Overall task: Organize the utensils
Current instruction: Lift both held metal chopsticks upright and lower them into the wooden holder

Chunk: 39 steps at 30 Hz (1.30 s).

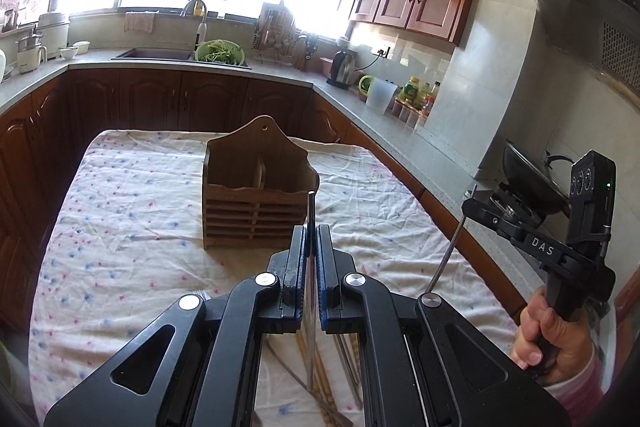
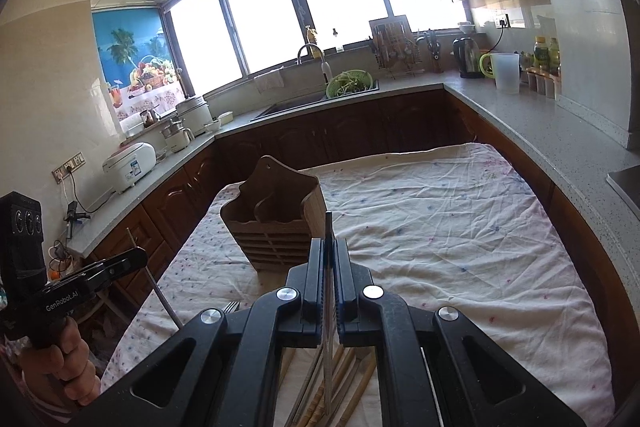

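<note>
While both grippers hang above the desk (image 1: 120,187), its flowered cloth gives loose utensils a soft, non-slip bed. The desk stretches ahead of and below each gripper.

Holder (image 1: 256,187) stands upright on the cloth just ahead of both grippers, a bit left of centre from the right wrist, w/ its tall back panel away from them. So the open top & middle divider face the approach, prob. so sticks can drop in from above. Both visible compartments look empty, though I can't see the bottoms.

Left gripper (image 1: 311,231) is closed tight on a metal chopstick (image 1: 311,211). The stick runs along the jaw line, its tip poking out past the fingers toward the holder. Gripping it lengthwise like that prob. makes it easy to aim tip-first into a slot.

Right gripper (image 2: 329,245) is clamped the same way on a 2nd metal chopstick (image 2: 328,227), tip forward too. From the left wrist it shows off to the right, stick angling down & left below its jaws.

One stick per gripper reads as a pair being carried together.

Pile (image 1: 320,379) of the rest (bamboo & metal sticks, maybe more) lies on the cloth under & behind the grippers, near edge. Fork (image 2: 231,307) tines peek out just left of the right gripper's linkage.

Judgement: early in the job, since nothing seems binned yet. Next step is likely lining up tips over a compartment.
</note>
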Each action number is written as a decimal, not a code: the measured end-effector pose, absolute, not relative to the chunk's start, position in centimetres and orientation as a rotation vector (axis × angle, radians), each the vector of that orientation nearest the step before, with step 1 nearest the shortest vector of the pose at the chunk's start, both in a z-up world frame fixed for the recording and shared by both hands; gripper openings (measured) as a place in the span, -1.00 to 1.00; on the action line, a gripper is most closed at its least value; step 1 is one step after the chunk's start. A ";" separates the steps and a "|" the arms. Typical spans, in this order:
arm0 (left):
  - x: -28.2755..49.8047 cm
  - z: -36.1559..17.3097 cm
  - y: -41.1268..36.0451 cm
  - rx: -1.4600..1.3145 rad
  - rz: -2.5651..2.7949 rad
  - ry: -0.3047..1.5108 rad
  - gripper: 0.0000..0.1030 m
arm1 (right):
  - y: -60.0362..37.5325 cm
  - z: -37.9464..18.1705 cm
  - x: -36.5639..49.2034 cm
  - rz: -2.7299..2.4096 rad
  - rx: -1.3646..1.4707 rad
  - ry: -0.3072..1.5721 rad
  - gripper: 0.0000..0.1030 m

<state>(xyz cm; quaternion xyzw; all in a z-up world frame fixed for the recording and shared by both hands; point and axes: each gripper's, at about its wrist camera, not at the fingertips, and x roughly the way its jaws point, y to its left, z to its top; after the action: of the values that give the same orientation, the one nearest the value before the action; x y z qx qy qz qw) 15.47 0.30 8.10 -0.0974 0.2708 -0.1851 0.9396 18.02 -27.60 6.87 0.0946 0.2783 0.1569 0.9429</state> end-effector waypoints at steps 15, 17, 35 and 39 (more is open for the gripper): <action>17.3 10.6 2.7 -0.225 -0.339 0.450 -0.93 | -26.8 9.1 20.8 0.340 0.218 0.500 -0.92; 17.9 11.3 3.1 -0.230 -0.330 0.429 -0.93 | -26.6 9.7 21.5 0.343 0.224 0.482 -0.92; 28.5 15.8 5.9 -0.248 -0.240 0.262 -0.93 | -22.7 13.6 32.5 0.343 0.250 0.323 -0.92; 31.3 13.1 6.4 -0.275 -0.185 0.292 -0.93 | -21.9 11.2 34.7 0.348 0.265 0.332 -0.92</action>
<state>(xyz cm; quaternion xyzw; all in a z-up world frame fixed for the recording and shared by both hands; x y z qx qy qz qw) 31.29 6.37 13.12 -0.1362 0.1446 -0.0915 0.9758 34.69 -21.90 11.15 0.1307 0.1637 0.1718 0.9626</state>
